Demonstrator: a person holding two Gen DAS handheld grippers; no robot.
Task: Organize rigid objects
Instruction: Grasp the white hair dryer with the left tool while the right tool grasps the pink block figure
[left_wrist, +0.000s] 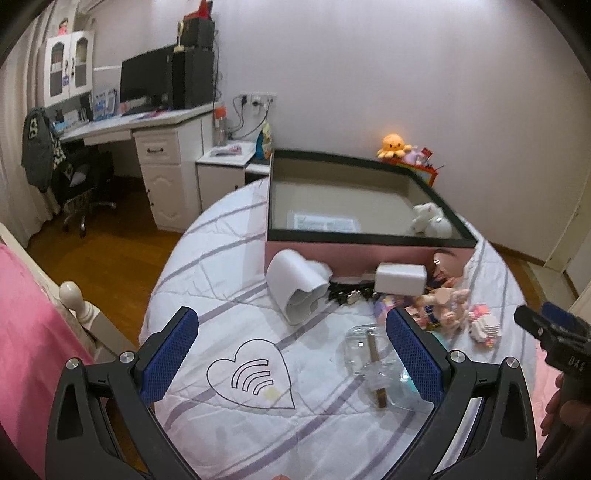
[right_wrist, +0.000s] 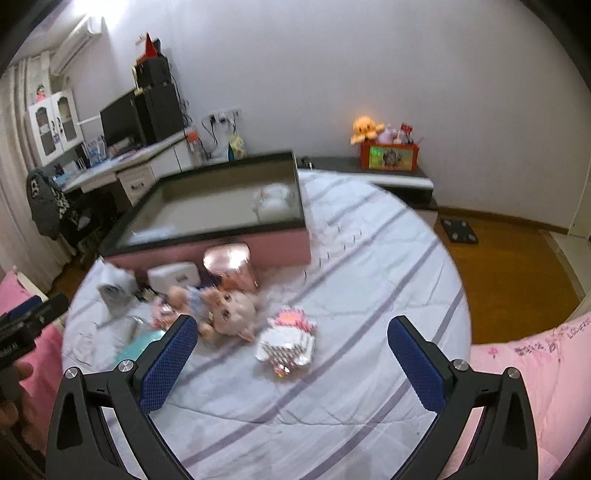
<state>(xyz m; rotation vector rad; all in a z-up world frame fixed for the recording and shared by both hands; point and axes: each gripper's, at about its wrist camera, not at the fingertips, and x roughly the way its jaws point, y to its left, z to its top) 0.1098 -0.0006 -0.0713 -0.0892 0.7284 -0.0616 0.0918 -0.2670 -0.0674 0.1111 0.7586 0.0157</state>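
A pink box with a black rim (left_wrist: 369, 254) (right_wrist: 280, 247) lies open on the bed; a white plush toy (left_wrist: 432, 219) sits inside. In front of it lie a white heart-shaped box (left_wrist: 295, 288), a white rectangular case (left_wrist: 400, 277) (right_wrist: 171, 277), a copper tin (right_wrist: 231, 266), a clear plastic box with a stick (left_wrist: 373, 360), plush dolls (right_wrist: 221, 306) and a pink-white brick figure (right_wrist: 288, 341) (left_wrist: 482, 326). My left gripper (left_wrist: 291, 356) is open and empty above the quilt. My right gripper (right_wrist: 291, 363) is open and empty just before the brick figure; it also shows in the left wrist view (left_wrist: 550, 325).
The bed has a white quilt with purple stripes (right_wrist: 369, 258) and a pink blanket (right_wrist: 535, 369) at the right. A white desk with a monitor (left_wrist: 147, 79) stands at the back left, a low shelf with an orange toy bin (right_wrist: 388, 155) at the back right.
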